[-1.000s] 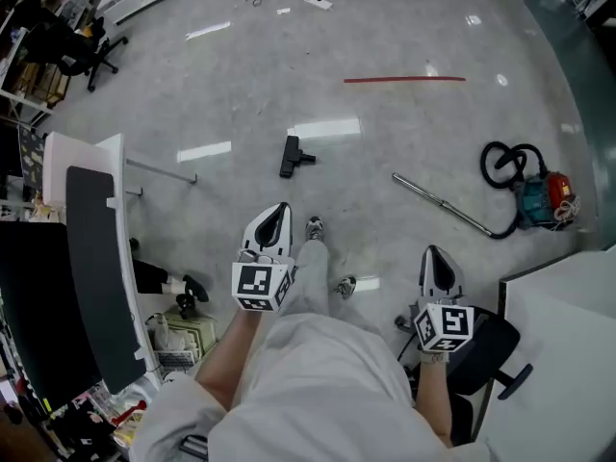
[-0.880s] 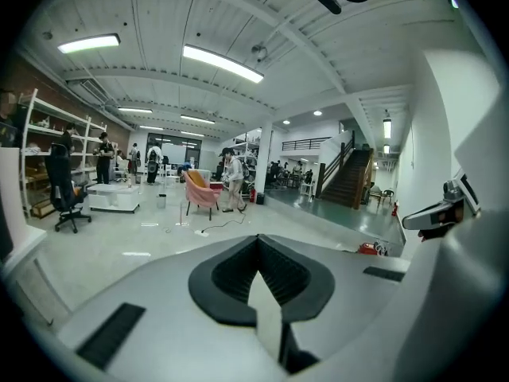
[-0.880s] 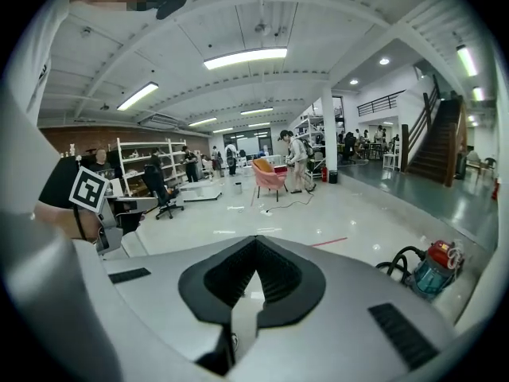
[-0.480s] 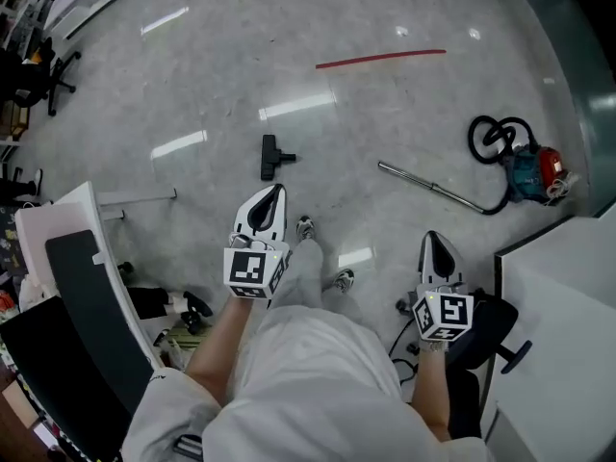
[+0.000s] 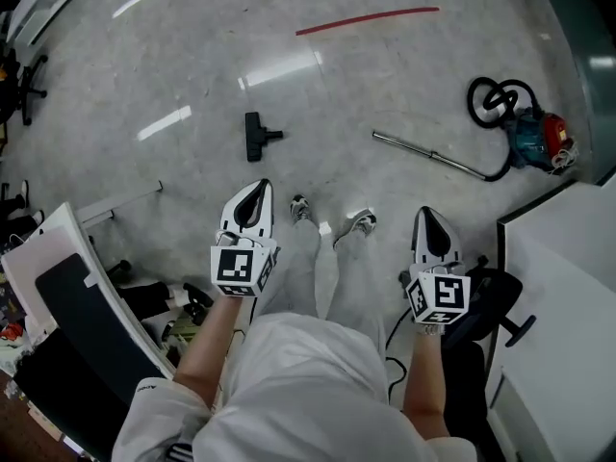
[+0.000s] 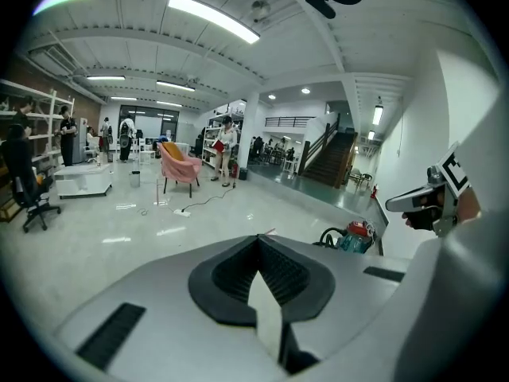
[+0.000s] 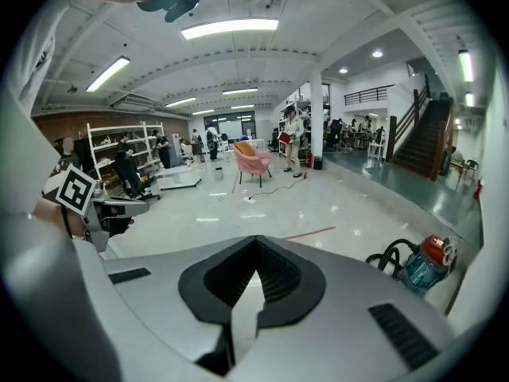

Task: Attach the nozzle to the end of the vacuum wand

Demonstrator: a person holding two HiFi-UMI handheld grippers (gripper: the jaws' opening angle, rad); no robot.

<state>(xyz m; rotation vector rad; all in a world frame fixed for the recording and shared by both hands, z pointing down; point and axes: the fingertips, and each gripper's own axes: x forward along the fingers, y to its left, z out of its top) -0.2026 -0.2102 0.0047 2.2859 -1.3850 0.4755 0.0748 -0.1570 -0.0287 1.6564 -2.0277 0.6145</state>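
The black floor nozzle (image 5: 256,136) lies on the grey floor ahead of me, a little left of centre. To its right lies the metal wand (image 5: 428,154), joined by a black hose to the teal and red vacuum cleaner (image 5: 535,137), which also shows in the left gripper view (image 6: 354,236) and the right gripper view (image 7: 425,263). My left gripper (image 5: 252,196) is held at waist height, shut and empty, short of the nozzle. My right gripper (image 5: 430,225) is shut and empty too, short of the wand.
A white and black chair back (image 5: 72,296) stands at my left with clutter under it. A white table (image 5: 568,287) and a black office chair (image 5: 486,330) stand at my right. My feet (image 5: 332,218) are between the grippers. People and a pink chair (image 7: 253,161) are far off.
I have stepped forward: the nozzle, wand and vacuum cleaner have come nearer and slid down the head view. Both grippers stay shut.
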